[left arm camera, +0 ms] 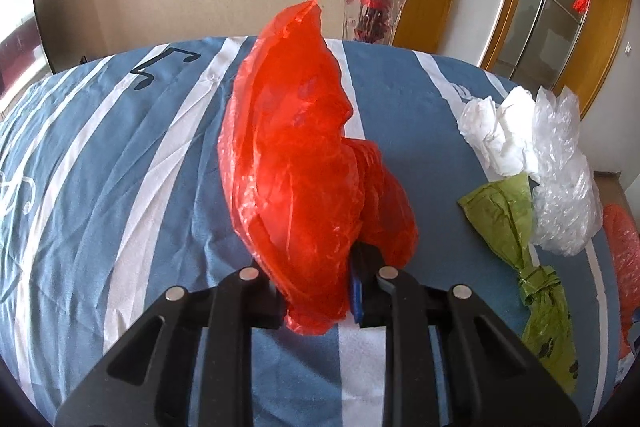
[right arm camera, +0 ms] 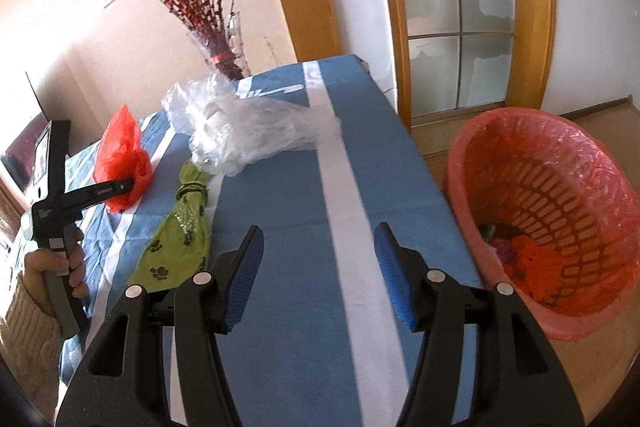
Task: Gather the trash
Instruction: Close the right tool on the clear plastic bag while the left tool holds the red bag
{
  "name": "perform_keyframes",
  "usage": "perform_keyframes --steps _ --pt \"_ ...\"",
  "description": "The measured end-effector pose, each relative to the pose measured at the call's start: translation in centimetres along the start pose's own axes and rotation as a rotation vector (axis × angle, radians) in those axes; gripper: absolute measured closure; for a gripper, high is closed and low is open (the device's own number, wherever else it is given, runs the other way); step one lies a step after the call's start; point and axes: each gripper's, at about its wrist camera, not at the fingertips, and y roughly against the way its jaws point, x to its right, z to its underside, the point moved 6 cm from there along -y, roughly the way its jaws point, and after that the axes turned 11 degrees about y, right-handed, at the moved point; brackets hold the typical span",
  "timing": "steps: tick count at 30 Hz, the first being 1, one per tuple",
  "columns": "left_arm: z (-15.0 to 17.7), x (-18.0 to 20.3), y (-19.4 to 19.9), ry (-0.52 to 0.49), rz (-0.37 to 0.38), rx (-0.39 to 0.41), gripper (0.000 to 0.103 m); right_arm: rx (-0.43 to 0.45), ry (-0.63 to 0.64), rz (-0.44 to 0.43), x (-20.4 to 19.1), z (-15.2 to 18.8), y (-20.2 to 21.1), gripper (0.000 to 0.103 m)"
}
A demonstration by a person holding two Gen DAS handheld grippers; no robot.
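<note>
Blue-and-white striped cloth covered the surface point(right arm camera: 280, 247). My left tongs point(left arm camera: 320, 291) were clamped on a red plastic bag point(left arm camera: 296, 155) that stood up from the cloth. My right tongs point(right arm camera: 320, 267) hung wide and empty above it. Nearby lay a green bag point(right arm camera: 180, 239) and clear plastic point(right arm camera: 248, 131); the pink basket point(right arm camera: 472, 163) stood beside the surface.

One red bag point(left arm camera: 296, 163), one green bag point(left arm camera: 516, 223), one clear bag point(left arm camera: 564, 187), one basket point(right arm camera: 472, 163).
</note>
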Motion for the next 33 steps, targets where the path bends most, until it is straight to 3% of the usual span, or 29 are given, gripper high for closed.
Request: perform_keyframes --steps 13,19,28,29,30,33 --pt "-0.1 -0.4 -0.1 0.039 0.032 -0.005 0.079 0.028 0.027 -0.032 -2.5 -2.9 -2.1 0.045" --pt "-0.1 -0.6 -0.2 0.055 0.047 -0.007 0.078 0.034 0.032 -0.075 -4.9 -5.8 -5.2 0.045" --pt "-0.2 -0.7 -0.2 0.063 0.055 -0.008 0.078 -0.032 0.091 -0.035 -6.9 -7.9 -10.5 0.045" --pt "-0.2 -0.7 -0.2 0.063 0.055 -0.008 0.078 -0.051 0.098 -0.036 -6.8 -7.7 -11.0 0.057" --pt "-0.1 -0.7 -0.2 0.064 0.055 -0.009 0.078 -0.067 0.105 -0.035 -6.8 -7.5 -11.4 0.077" --pt "-0.1 -0.7 -0.2 0.066 0.057 -0.009 0.078 -0.058 0.102 -0.033 -6.3 -7.1 -11.0 0.092"
